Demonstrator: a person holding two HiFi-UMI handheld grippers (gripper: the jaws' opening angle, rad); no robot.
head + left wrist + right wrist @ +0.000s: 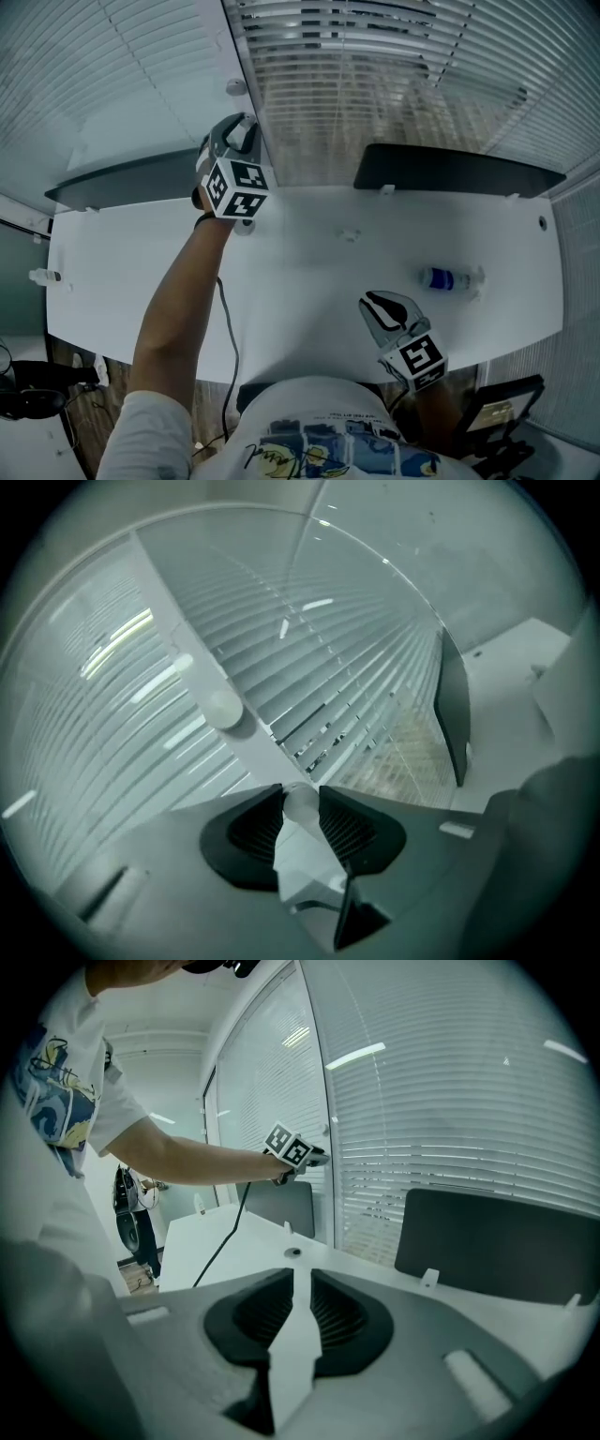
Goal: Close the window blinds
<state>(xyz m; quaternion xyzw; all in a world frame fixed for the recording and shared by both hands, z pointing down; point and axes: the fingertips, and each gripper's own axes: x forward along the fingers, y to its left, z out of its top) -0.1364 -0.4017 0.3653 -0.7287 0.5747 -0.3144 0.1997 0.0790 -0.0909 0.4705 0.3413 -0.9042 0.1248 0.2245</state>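
The left gripper (240,133) clamps the rounded tip of the translucent plastic tilt wand (301,802), directly ahead of it beside the white slatted window blinds (356,56) (slats partly open), probably placed so that twisting the wand shuts them.

**Clear table middle, crowded far edge**

The table (309,253) is bare across its middle. A bottle (448,278) lies on the right part and a cable (225,319) trails down the left. A left dark panel (122,183) and a right dark panel (450,171) wall off the far edge. The gap between them opens onto the blinds (375,84). The window post (246,56) and the left tool (246,125), clamped on the blind wand (301,801), fill the gap's left side.
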